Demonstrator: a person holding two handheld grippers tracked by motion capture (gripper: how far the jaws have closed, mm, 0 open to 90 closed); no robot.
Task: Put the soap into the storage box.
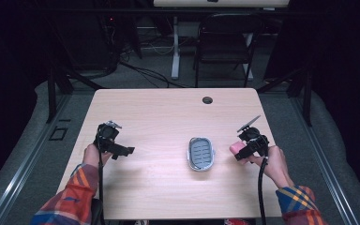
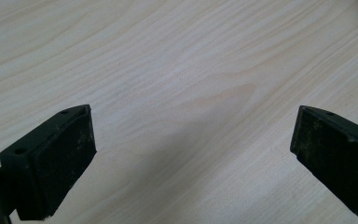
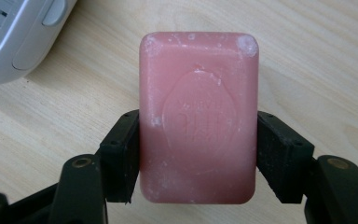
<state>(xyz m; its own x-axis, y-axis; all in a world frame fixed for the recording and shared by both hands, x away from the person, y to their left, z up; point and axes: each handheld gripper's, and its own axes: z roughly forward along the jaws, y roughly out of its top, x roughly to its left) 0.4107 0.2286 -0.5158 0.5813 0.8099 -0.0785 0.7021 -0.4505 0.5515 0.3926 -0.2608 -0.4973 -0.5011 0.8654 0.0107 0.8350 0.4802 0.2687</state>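
The right tongs [image 3: 198,154] are clamped on a pink bar of soap [image 3: 198,116], one black pad pressed flat against each long side of the bar, so the jaws stand only as far apart as the bar is wide. In the high view the right tongs [image 1: 242,151] carry the soap [image 1: 236,148] above the right part of the surface [image 1: 168,112], just to the right of the soap dish [image 1: 201,153] and apart from it. The bar is a rounded rectangle with softened corners, its face matte and waxy, flecked with whitish scuffs near the top corners and stamped with an oval emblem whose lettering is too faint to read. The dish is an oval tray of pale grey plastic with a darker ribbed floor; in the right gripper view a smooth rounded corner of the dish [image 3: 14,42] shows at the upper left. The left tongs [image 2: 193,154] are spread wide with nothing between them, their pads dull, black and lightly scratched, over bare light wood-grain laminate. In the high view the left tongs [image 1: 124,151] sit low over the left part of the surface, well apart from dish and soap, held by a hand in a plaid sleeve [image 1: 70,197].
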